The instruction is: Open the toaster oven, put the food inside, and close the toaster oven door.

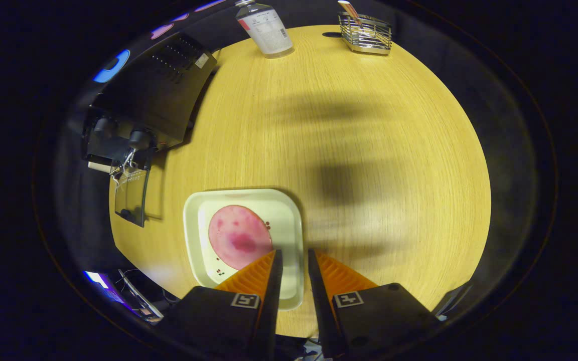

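A pale square plate (289, 220) lies on the wooden table (369, 150) with a round pink slice of food (239, 235) on it. My gripper (295, 253) stands over the plate's right rim. The left finger (256, 273) is over the plate's inside and the right finger (336, 276) is just outside the rim. The gap between them is narrow and the rim runs through it, so the gripper looks shut on the plate. The black toaster oven (163, 90) stands beyond the plate to the left, and its glass door (131, 193) hangs open toward me.
A clear bottle (266, 27) and a wire basket (367, 34) stand at the table's far edge. Bare table lies between them and the plate. Soft shadows of the gripper fall on the wood to the right of the plate.
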